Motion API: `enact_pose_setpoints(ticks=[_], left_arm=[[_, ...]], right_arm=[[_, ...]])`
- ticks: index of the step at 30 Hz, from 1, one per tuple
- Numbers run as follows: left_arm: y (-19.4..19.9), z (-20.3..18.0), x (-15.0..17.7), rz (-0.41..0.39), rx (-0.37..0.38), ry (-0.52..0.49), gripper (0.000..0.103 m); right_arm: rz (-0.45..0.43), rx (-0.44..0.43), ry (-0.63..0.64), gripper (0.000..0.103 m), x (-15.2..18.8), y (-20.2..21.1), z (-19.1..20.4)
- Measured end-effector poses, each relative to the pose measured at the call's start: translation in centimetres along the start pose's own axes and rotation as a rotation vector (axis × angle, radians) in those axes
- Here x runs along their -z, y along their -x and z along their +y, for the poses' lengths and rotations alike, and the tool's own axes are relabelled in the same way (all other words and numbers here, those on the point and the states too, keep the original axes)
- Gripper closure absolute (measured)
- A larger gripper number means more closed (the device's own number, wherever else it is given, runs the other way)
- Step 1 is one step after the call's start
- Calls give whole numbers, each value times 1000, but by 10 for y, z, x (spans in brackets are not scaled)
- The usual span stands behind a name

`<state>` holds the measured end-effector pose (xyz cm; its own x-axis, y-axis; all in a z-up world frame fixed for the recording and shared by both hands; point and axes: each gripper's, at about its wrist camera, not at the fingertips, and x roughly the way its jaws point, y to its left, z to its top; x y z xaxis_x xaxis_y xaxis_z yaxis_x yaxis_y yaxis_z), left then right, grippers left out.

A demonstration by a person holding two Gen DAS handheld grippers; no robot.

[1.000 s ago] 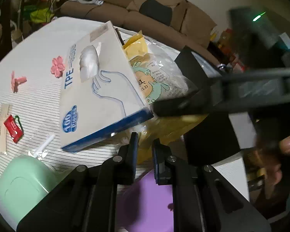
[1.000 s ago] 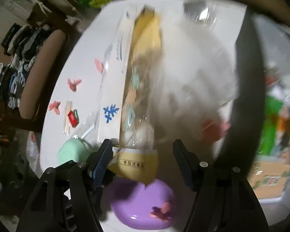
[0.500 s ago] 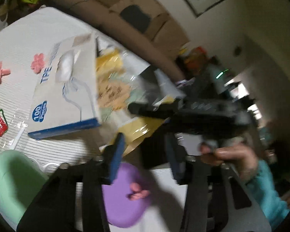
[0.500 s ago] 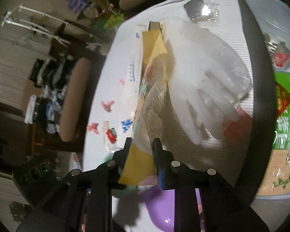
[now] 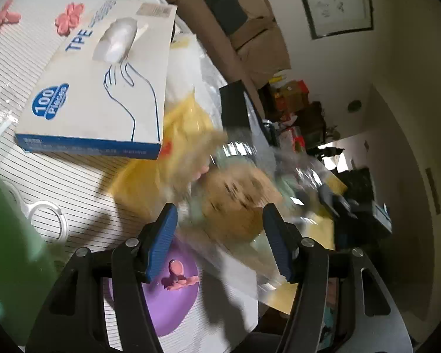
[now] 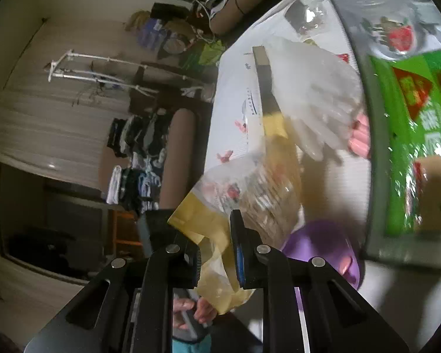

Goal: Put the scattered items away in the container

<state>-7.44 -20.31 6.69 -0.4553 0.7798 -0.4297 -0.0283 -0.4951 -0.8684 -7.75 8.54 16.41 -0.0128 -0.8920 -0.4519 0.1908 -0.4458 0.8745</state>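
My right gripper [image 6: 217,250] is shut on the yellow edge of a clear snack bag [image 6: 250,194] and holds it lifted above the table. The same bag [image 5: 232,206] shows blurred in the left wrist view, hanging between the fingers of my open left gripper [image 5: 220,238], which grips nothing. A purple bowl [image 5: 167,297] holding a pink clip [image 5: 178,276] sits below the left gripper; it also shows in the right wrist view [image 6: 323,247]. The container [image 6: 364,153] with a dark rim stands at right, holding a green packet [image 6: 411,135].
A white and blue glove box [image 5: 103,82] lies on the striped tablecloth [image 5: 61,176]. Pink flower clips [image 5: 69,19] lie at far left. A green lid [image 5: 8,253] is at the near left. A loose plastic glove [image 6: 317,97] lies beside the container.
My right gripper has lifted the snack bag off the table toward the near side. My left gripper has opened wider and the bag now hangs between its fingers.
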Motion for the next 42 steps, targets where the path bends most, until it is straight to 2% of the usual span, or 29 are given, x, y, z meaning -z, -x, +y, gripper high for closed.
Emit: enact_pose_setpoints(ticks=[5,8,10,16,18,20,23,25,28,30,32,34,37,41,42], left_arm=[[6,-7,-5,-32,-107,-81,45],[-7,-6,-2,23,-133,-100,44],[-21,-15,6,76,-157,-163,44],[-59,-60,30,212,-108,-339,44],[-64,-76,41,262,-93,-389,44],[-60,-89,66,302,-108,-430,44],[-55,-93,88,356,-136,-433,44],[-51,-85,102,377,-206,-426,44],[-55,-62,111,405,-362,-405,44],[-57,-50,117,419,-441,-398,44],[-54,-40,118,403,-527,-428,44],[-52,-34,112,372,-547,-431,44],[-48,-32,96,307,-616,-443,44],[-38,-38,79,190,-652,-463,44],[-31,-41,79,160,-640,-454,44]], right_arm=[[-13,-19,-4,86,12,31,1],[-31,-38,-8,86,31,59,-2],[-48,-60,-31,86,46,78,-12],[-171,-29,-147,86,89,137,-75],[-218,28,-195,86,104,158,-102],[-240,109,-225,86,115,172,-124],[-281,194,-263,86,121,188,-150],[-311,269,-248,86,121,197,-158],[-338,361,-230,86,118,203,-165],[-341,463,-192,86,118,203,-165],[-358,544,-154,86,120,204,-164],[-380,549,-185,86,123,208,-171],[-430,527,-209,86,124,219,-175],[-444,556,-186,79,127,220,-169],[-441,576,-176,76,130,219,-166]])
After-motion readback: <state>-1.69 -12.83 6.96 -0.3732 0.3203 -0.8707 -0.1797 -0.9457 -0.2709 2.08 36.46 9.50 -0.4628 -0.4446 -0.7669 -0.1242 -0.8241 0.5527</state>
